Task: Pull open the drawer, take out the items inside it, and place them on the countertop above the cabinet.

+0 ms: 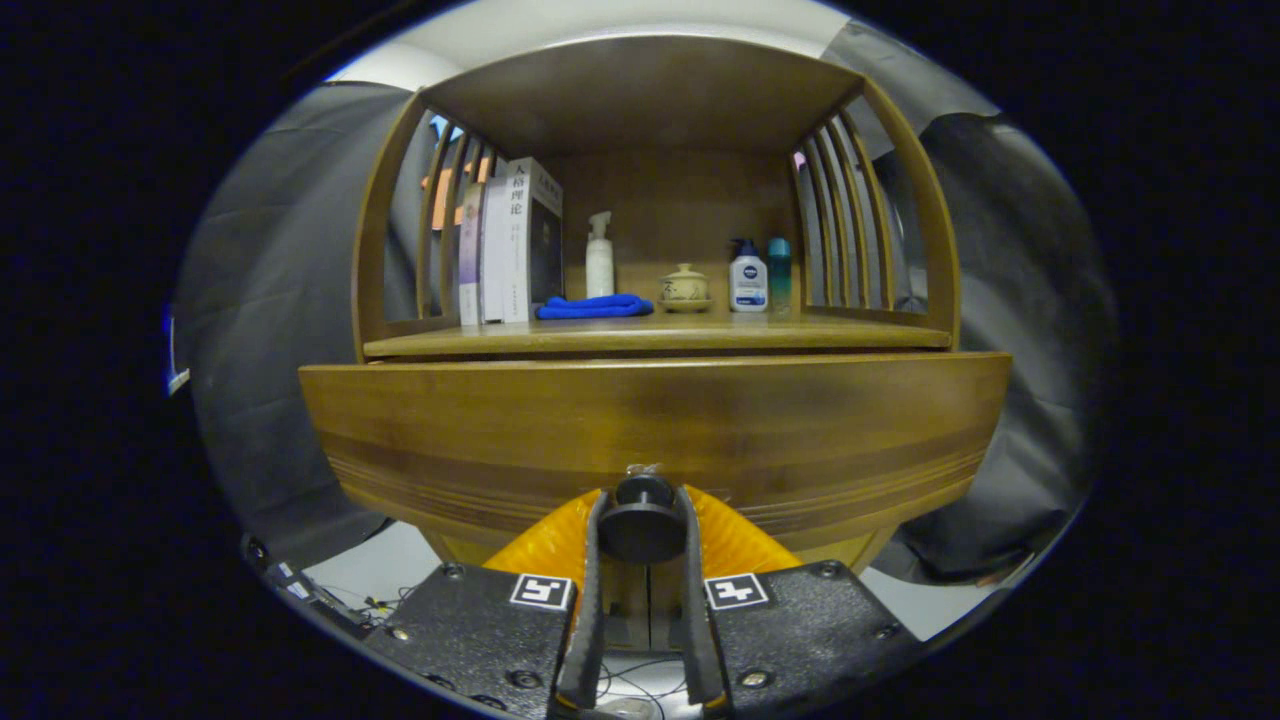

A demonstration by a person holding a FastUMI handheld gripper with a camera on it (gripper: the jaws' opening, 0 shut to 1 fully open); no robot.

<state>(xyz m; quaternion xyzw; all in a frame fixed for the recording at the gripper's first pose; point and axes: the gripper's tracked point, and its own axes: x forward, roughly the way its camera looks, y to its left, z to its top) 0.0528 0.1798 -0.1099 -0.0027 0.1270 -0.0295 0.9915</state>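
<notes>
Gripper [641, 520] pinching the round knob [641, 524] of the wooden drawer [655, 430] between both fingers; countertop [655, 335] above carries books [505, 245], blue cloth [594, 306], bottles

a wide wooden drawer [655, 430] front fills the middle of the frame, grooved along its lower edge. its round dark knob [641, 520] sits at lower centre. the wooden countertop [655, 337] runs just above, mid-frame.

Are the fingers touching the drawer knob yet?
Touching. The gripper view shows both fingers pressed against the sides of the knob on the drawer, with no gap either side.
</notes>
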